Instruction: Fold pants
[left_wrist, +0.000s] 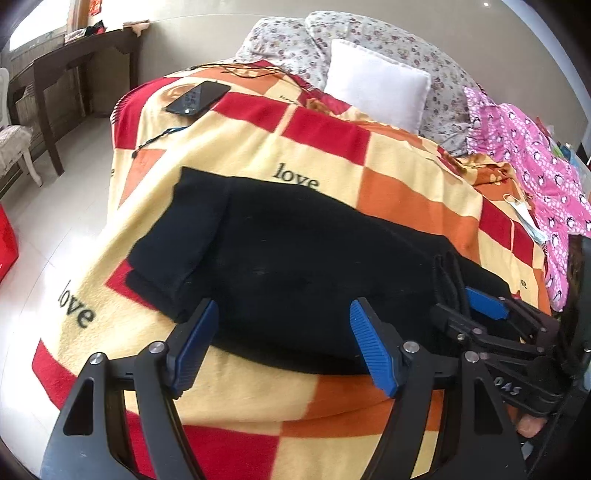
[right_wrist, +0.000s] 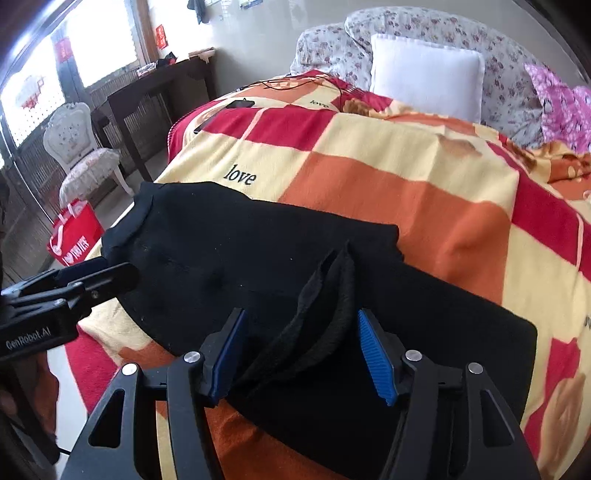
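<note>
Phone (left_wrist: 198, 98) & mask (left_wrist: 526, 218) in L view only; chair (right_wrist: 83, 155) in R. Pants (left_wrist: 295, 266) black, folded flat on blanket (left_wrist: 406, 210). L gripper (left_wrist: 284, 343) & R gripper (right_wrist: 301, 354) both spread, pinching nothing.

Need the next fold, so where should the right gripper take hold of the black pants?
Probably the bunched end of the black pants, whose raised layers already stand between the right gripper's open jaws. Come in from the near bed edge, low, so the jaws catch every layer.
</note>
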